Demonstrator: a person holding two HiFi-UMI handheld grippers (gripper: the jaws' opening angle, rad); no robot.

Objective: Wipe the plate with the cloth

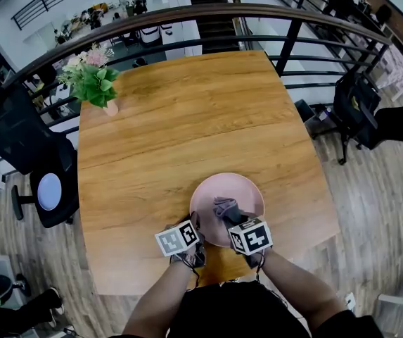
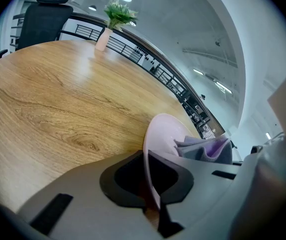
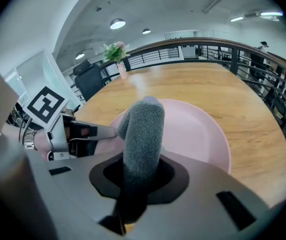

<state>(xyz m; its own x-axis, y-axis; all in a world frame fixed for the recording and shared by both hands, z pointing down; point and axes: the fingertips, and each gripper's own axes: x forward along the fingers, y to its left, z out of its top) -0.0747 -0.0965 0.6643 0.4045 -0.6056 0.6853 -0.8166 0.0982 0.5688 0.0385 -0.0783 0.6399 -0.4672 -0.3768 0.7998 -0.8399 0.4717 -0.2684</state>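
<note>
Pink, round and smooth, the plate (image 1: 249, 187) sits near the wooden counter's (image 1: 173, 125) 6 o'clock edge. A fuzzy grey cloth (image 1: 225, 207), bunched into a roll, is over the plate, pinched by the right gripper (image 1: 231, 218). The left gripper (image 1: 195, 225) clamps the plate's 8 o'clock rim. Flowers (image 1: 92, 79) stand at the counter's 10 o'clock corner.

Pink plate (image 1: 247, 189) near table (image 1: 187, 118) edge, grey cloth (image 1: 225, 207) on it.

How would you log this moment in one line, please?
left gripper: shut on plate rim | right gripper: shut on cloth, over plate
</note>
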